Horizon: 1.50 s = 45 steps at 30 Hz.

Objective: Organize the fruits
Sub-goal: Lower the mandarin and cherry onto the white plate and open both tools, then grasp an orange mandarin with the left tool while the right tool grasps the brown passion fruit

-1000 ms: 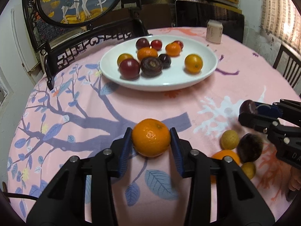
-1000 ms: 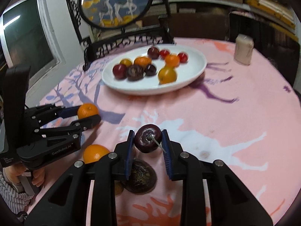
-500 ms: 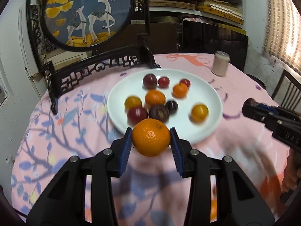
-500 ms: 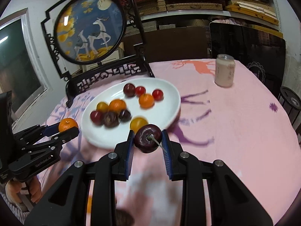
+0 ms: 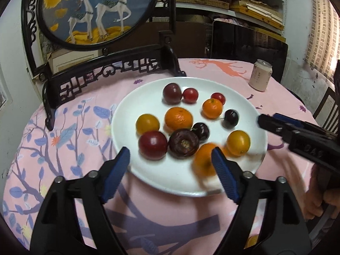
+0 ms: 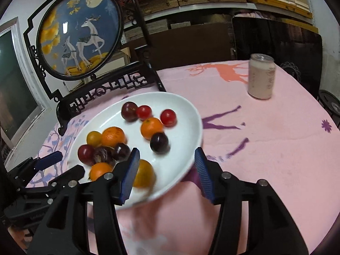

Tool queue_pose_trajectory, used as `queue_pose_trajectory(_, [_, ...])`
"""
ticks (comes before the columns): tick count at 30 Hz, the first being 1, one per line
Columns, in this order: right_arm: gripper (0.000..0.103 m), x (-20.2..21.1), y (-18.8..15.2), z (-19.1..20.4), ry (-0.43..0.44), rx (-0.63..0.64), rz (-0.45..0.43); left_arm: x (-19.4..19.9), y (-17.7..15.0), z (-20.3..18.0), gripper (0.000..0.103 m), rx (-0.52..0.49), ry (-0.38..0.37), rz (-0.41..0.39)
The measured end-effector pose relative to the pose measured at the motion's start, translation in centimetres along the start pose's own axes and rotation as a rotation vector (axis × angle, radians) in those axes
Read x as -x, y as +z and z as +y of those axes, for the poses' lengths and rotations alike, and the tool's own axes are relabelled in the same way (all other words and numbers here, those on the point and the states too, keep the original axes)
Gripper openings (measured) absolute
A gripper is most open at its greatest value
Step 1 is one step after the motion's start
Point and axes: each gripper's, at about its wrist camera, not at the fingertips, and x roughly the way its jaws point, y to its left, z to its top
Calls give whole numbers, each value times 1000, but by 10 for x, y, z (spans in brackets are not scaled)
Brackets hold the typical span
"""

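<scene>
Blue-padded, the left gripper (image 5: 170,167) is opening, nothing pressed between its pads; a blurred mandarin (image 5: 204,159), roundish with no clear long axis, lies on the white plate (image 5: 136,97) beside its right pad; the right gripper (image 6: 166,166) is opening too, empty; farther in, a dark cherry (image 6: 159,142), its stem perhaps hidden.

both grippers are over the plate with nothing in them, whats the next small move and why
Probably draw both back toward the near table edge: the left gripper and right gripper have jaws opening and empty, their orange and dark cherry lie on the plate.
</scene>
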Motion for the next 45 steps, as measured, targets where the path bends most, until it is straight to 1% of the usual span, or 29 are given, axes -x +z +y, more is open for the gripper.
queue_pose_trajectory(2, [55,6,-2,-4,5,-20,11,3,-5,1,86,-7,15,1])
queue_pose_trajectory(4, [57,13,-5,-6,28,-40,15,9,-9,1,88,-10,23,-6])
queue_pose_trajectory(6, [57,22,-11,-5,37,-46,15,16,-12,2,92,-5,33,-23])
queue_pose_trajectory(8, [57,33,-22,-2,42,-30,16,23,-18,4,92,4,42,-27])
queue_pose_trajectory(11, [57,49,-41,3,47,1,24,26,-27,7,92,11,43,-7])
queue_pose_trajectory(14, [57,62,-60,8,35,45,30,29,-39,9,92,13,57,20])
queue_pose_trajectory(17, [57,74,-75,14,23,82,28,38,-47,10,92,13,64,21])
queue_pose_trajectory(19, [63,83,-82,16,29,90,24,47,-53,10,92,14,60,13])
queue_pose_trajectory(22, [67,95,-92,17,25,94,12,61,-63,7,92,14,29,12])
queue_pose_trajectory(24, [67,101,-97,14,16,88,4,67,-69,4,92,4,11,16])
queue_pose_trajectory(28, [68,105,-98,4,-7,44,-5,80,-87,-9,92,-51,-23,27])
queue_pose_trajectory(30, [68,105,-97,-1,-10,22,-3,87,-93,-15,100,-77,-46,25])
queue_pose_trajectory(33, [68,103,-97,-2,-10,13,9,98,-99,-27,101,-123,-115,-4])
queue_pose_trajectory(35, [68,103,-97,-1,-12,15,12,100,-101,-36,101,-161,-126,-12])
queue_pose_trajectory(39, [68,103,-97,-1,-16,13,11,87,-108,-53,101,-236,-113,38])
queue_pose_trajectory(41, [68,102,-97,-1,-16,12,15,77,-112,-61,101,-278,-77,68])
queue_pose_trajectory(43, [68,102,-97,-1,-17,12,16,74,-111,-62,101,-299,-12,49])
queue_pose_trajectory(45, [68,103,-97,-1,-18,11,14,70,-109,-54,101,-273,-3,65])
